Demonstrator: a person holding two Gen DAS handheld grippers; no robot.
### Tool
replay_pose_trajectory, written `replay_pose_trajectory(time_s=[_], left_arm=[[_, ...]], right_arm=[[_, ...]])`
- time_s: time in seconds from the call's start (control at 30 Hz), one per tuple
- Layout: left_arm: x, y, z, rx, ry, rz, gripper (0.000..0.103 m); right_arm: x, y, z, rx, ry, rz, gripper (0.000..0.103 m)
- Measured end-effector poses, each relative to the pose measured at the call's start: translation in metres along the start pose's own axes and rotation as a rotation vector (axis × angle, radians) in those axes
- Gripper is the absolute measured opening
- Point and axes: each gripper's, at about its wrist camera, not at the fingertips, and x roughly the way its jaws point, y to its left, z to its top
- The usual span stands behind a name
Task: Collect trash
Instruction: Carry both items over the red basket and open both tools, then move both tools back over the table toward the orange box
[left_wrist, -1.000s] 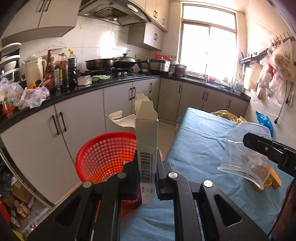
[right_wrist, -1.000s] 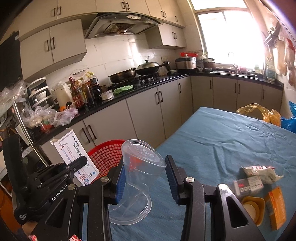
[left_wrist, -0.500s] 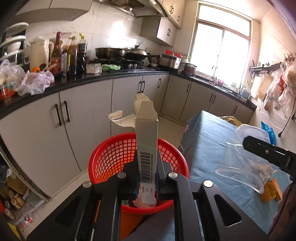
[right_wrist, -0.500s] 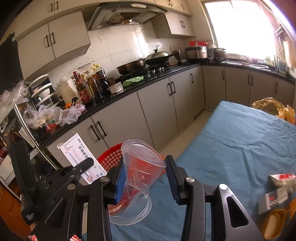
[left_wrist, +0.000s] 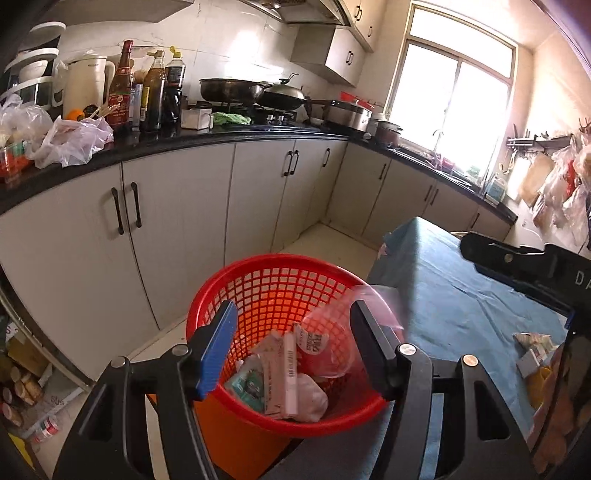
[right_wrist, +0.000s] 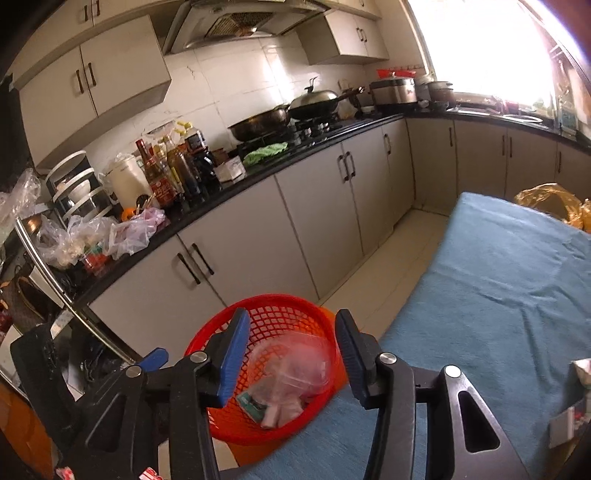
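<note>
A red mesh basket stands at the near corner of the blue-covered table; it also shows in the right wrist view. Inside lie the white carton, a clear plastic cup and other wrappers. The cup also shows blurred in the right wrist view. My left gripper is open and empty above the basket. My right gripper is open and empty above the basket too.
Loose packets and an orange item lie on the table at the right; they also show in the right wrist view. A yellow bag sits at the table's far end. Kitchen cabinets and a cluttered counter run behind the basket.
My left gripper opened and dropped the white carton into the basket. My right gripper opened and the clear cup fell into the basket. Both grippers moved over the basket.
</note>
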Motion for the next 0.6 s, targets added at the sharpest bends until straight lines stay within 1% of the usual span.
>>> replay_pose_trajectory(time_s=[0.13, 0.23, 0.4, 0.47, 0.6], left_arm=[[-0.015, -0.012, -0.005, 0.008, -0.006, -0.039, 0.062], [-0.03, -0.033, -0.012, 0.037, -0.005, -0.087, 0.062], [-0.057, -0.087, -0.026, 0.142, -0.003, -0.169, 0.062], [-0.068, -0.111, -0.033, 0.185, -0.001, -0.206, 0.063], [-0.085, -0.155, -0.046, 0.264, 0.018, -0.269, 0.064]], right_arm=[[-0.037, -0.018, -0.017, 0.028, -0.013, -0.013, 0.054], [-0.066, -0.032, -0.034, 0.042, -0.02, -0.043, 0.055], [-0.126, -0.065, -0.064, 0.086, -0.053, -0.096, 0.055], [-0.154, -0.079, -0.075, 0.094, -0.074, -0.13, 0.055], [-0.207, -0.109, -0.091, 0.112, -0.132, -0.217, 0.06]])
